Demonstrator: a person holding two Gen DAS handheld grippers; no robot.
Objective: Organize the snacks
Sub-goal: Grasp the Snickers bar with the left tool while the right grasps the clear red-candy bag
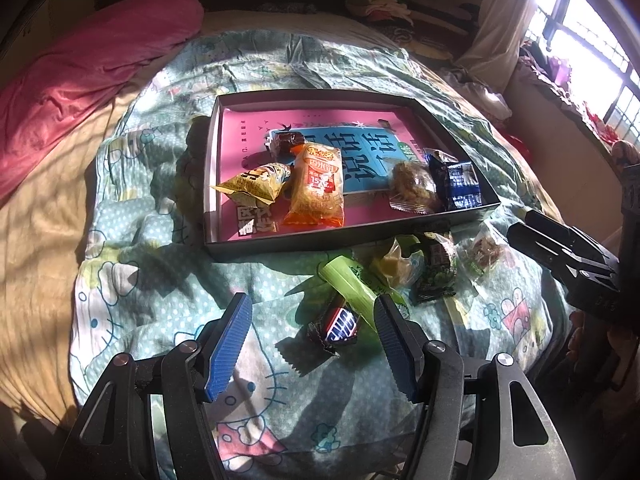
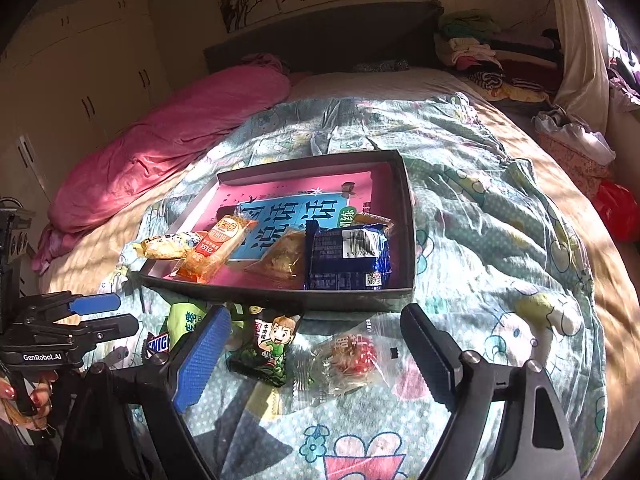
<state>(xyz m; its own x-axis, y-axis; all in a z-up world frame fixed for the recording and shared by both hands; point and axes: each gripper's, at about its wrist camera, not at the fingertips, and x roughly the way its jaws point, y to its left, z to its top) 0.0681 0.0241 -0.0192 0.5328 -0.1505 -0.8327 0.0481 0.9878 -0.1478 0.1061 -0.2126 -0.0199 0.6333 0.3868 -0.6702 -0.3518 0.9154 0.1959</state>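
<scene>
A shallow dark box (image 1: 280, 245) with a pink lining lies on the quilt and holds several snacks: a yellow packet (image 1: 252, 189), an orange packet (image 1: 318, 186), a brown cake (image 1: 412, 188) and a dark blue packet (image 1: 458, 184). Loose on the quilt in front are a Snickers bar (image 1: 338, 326), a green stick packet (image 1: 352, 284), a dark green packet (image 2: 266, 350) and a clear packet (image 2: 348, 360). My left gripper (image 1: 314, 320) is open, its fingers either side of the Snickers bar. My right gripper (image 2: 316, 344) is open over the dark green and clear packets.
The box (image 2: 276, 294) lies on a Hello Kitty quilt (image 1: 160, 280) on a bed. A pink blanket (image 1: 80, 68) lies at the far left. Folded clothes (image 2: 480, 52) are stacked by the headboard. A window (image 1: 592, 40) is on the right.
</scene>
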